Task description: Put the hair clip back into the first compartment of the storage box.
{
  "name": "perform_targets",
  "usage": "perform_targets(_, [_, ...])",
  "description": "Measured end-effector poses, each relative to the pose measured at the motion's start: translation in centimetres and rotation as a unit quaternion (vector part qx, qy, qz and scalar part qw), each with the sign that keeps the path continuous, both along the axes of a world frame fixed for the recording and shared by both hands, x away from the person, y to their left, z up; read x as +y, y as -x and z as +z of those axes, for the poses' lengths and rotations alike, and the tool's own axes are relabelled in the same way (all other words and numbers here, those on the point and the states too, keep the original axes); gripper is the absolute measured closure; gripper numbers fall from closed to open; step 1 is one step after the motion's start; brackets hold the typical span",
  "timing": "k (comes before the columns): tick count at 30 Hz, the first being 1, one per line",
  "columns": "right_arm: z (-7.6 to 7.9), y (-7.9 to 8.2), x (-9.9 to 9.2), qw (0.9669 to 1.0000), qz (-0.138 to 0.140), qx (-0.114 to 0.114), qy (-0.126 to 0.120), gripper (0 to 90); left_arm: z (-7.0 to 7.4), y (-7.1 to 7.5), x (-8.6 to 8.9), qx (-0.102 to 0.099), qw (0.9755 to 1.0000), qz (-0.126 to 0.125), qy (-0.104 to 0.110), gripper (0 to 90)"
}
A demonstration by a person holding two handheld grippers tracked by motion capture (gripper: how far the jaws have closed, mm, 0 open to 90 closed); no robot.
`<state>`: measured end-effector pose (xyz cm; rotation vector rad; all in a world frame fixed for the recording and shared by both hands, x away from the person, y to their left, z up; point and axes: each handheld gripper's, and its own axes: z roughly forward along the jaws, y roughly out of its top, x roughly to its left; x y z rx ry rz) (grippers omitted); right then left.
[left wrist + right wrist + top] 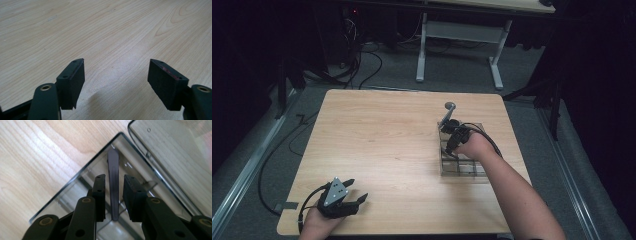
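Right gripper (113,195) jaws slack around the dark handle (113,182) inside the clear organizer (75,182); left gripper (116,82) jaws spread wide.

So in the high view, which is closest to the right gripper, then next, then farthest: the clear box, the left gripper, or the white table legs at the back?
From the right gripper:
1. Clear box: directly beneath it, on the table's right side.
2. Left gripper: across the table, at the near left corner.
3. White table legs: on the floor beyond the far edge.
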<state>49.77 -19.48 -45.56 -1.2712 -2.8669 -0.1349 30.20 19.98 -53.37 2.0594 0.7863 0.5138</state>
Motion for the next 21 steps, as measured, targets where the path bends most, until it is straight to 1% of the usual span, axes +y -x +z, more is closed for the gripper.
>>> perform_targets(3, [0.6,0.6,-0.4,1.0000,0.000,-0.002,-0.003,73.8,0.0,0.0,0.1,0.002,1.0000,0.001,0.003,30.3])
perform_targets(4, [0.7,0.7,-0.5,1.0000,-0.007,0.000,-0.005,74.5,0.0,-0.1,0.1,0.003,1.0000,0.001,0.004,30.3])
perform_targets(5, [0.9,0.9,-0.7,1.0000,-0.002,-0.004,-0.007,74.9,0.0,-0.1,0.1,0.002,1.0000,0.001,0.003,30.3])
perform_targets(6, [1.1,1.1,-0.9,1.0000,-0.002,-0.005,-0.005,75.2,0.0,-0.1,0.1,0.003,1.0000,0.001,0.003,30.3])
perform_targets(7, [1.3,1.5,-1.0,0.9999,-0.012,-0.002,-0.004,75.7,0.0,-0.1,0.1,0.002,1.0000,0.001,0.002,30.4])
perform_targets(10, [1.8,2.3,-1.5,0.9999,-0.012,-0.006,-0.001,77.2,0.0,-0.1,0.1,0.003,1.0000,0.000,0.001,30.4])
perform_targets(11, [1.8,2.5,-1.7,0.9999,-0.007,-0.010,-0.005,78.6,0.0,-0.1,0.1,0.002,1.0000,0.001,0.001,30.4])
perform_targets(13, [2.1,3.2,-2.0,0.9999,-0.011,-0.008,-0.003,80.9,0.0,0.0,0.0,0.001,1.0000,0.002,0.002,30.4])
perform_targets(14, [2.2,3.5,-2.1,0.9999,-0.012,-0.007,0.002,81.1,0.0,0.0,0.0,0.000,1.0000,0.002,0.003,30.3])
perform_targets(16, [2.4,4.1,-2.3,0.9998,-0.018,-0.007,-0.001,81.6,0.0,0.0,0.0,0.000,1.0000,0.002,0.002,30.3])
perform_targets(17, [2.5,4.5,-2.5,0.9998,-0.017,-0.009,-0.004,81.7,0.0,0.0,0.0,0.000,1.0000,0.002,0.002,30.3])
perform_targets(18, [2.6,4.7,-2.6,0.9998,-0.019,-0.008,-0.001,81.7,0.0,0.0,0.0,0.000,1.0000,0.002,0.002,30.3])
perform_targets(19, [2.7,5.1,-2.8,0.9998,-0.017,-0.010,-0.003,81.7,0.0,0.0,0.0,0.001,1.0000,0.003,0.002,30.3])
perform_targets(20, [2.9,5.3,-2.8,0.9997,-0.023,-0.009,-0.002,81.8,0.0,0.0,0.0,0.001,1.0000,0.003,0.002,30.3])
perform_targets(21, [3.0,5.6,-3.0,0.9997,-0.023,-0.010,-0.004,81.8,0.0,0.0,0.0,0.000,1.0000,0.003,0.002,30.3])
